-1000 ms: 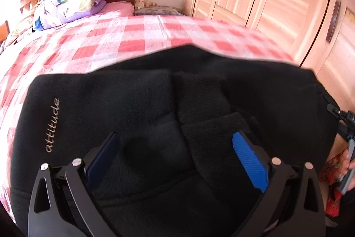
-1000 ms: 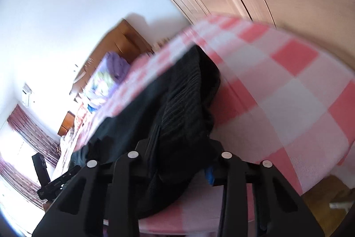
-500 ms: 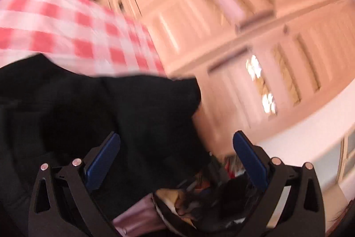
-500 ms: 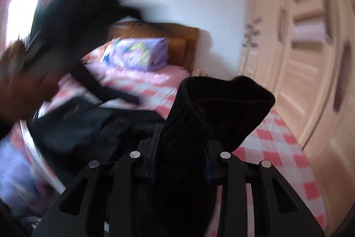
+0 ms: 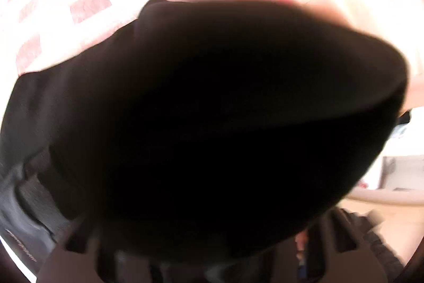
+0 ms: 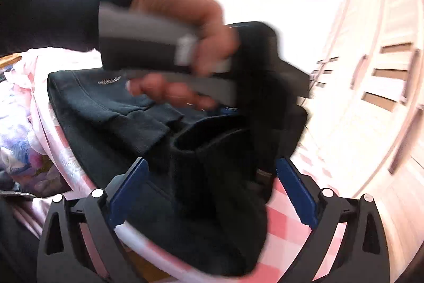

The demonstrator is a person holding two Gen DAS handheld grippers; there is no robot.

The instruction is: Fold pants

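The black pants (image 6: 111, 113) lie partly folded on the red-and-white checked bed, a small logo showing near the far edge. In the right wrist view my right gripper (image 6: 212, 190) is open, its blue pads (image 6: 296, 192) spread either side of a raised fold of the black fabric. The left gripper (image 6: 254, 108), held by a hand, sits over the pants just beyond. In the left wrist view black pants fabric (image 5: 212, 123) fills the frame and hides the left gripper's fingers.
The checked bedsheet (image 5: 90, 4) stretches behind the pants. A light wooden wardrobe (image 6: 384, 76) stands to the right of the bed. Floral bedding (image 6: 18, 139) is bunched at the left.
My right gripper has let go of the pants and opened. The left gripper has swung in over the raised fold, and fabric now covers its camera view.
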